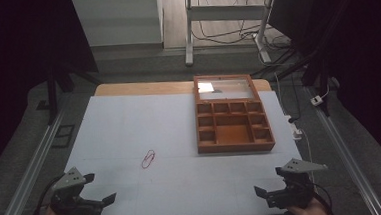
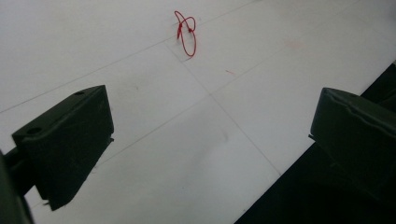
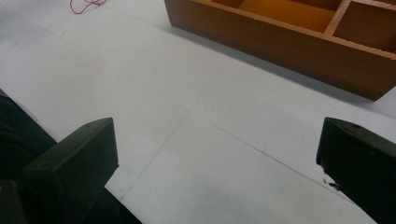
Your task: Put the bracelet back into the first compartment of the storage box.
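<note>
High view has your left gripper at the near left corner of the white table cover and your right gripper at the near right corner, each held in one of your hands and well apart from the other. Both sets of jaws stand wide apart with nothing between them; you see the same in the left gripper view and the right gripper view, where only bare white cover lies between the black jaws.

Your nearest thing is the red looped cord, lying flat on the cover ahead of your left gripper and a little to its right, not touched. It sits near the top of the left gripper view and at the upper left edge of the right gripper view.

Ahead of your right gripper stands the wooden compartment box, its glass lid open and leaning back; its near wall crosses the right gripper view.
</note>
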